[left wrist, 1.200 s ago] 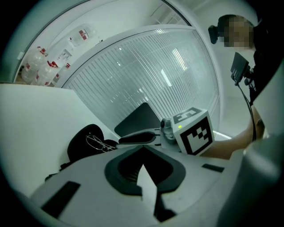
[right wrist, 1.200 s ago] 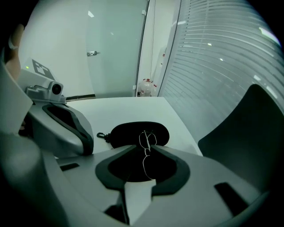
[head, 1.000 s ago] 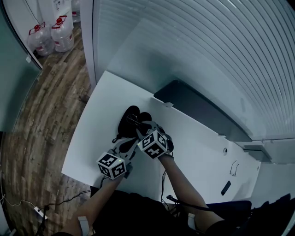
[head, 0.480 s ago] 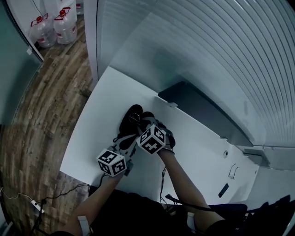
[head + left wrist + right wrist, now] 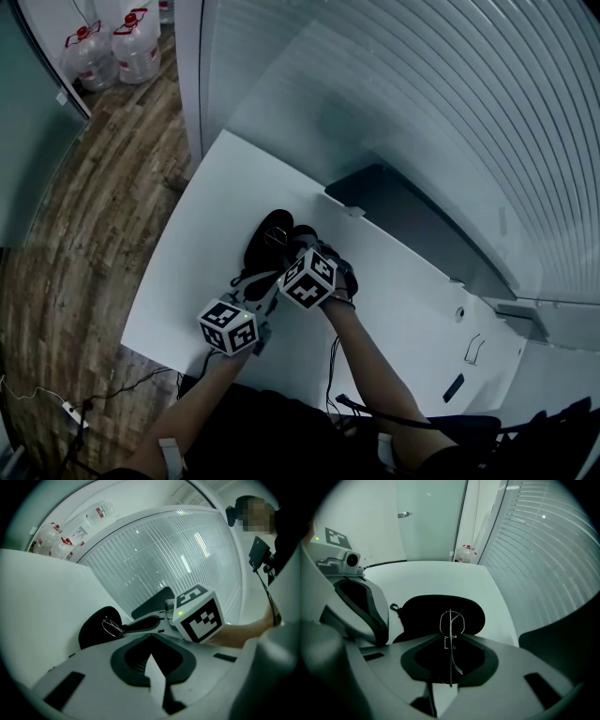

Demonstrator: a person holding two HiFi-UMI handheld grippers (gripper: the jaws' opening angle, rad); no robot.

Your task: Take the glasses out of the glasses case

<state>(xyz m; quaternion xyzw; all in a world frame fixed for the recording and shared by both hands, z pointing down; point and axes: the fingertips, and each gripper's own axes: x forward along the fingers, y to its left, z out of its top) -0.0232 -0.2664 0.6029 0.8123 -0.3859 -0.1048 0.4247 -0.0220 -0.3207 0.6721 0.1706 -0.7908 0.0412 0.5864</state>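
I am holding the left gripper (image 5: 260,282) low over the white tabletop (image 5: 183,258), and its fingers are clenching together with nothing visible between them. Just beside it, the black glasses case (image 5: 269,234) is lying open. The right gripper (image 5: 451,638) is grasping the thin wire glasses (image 5: 451,622) in its fingers at the open case; whether they are touching it, I cannot tell.

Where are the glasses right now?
In the right gripper view, the glasses sit centre frame, pinched by the right gripper, with the open black case right behind them on the table.
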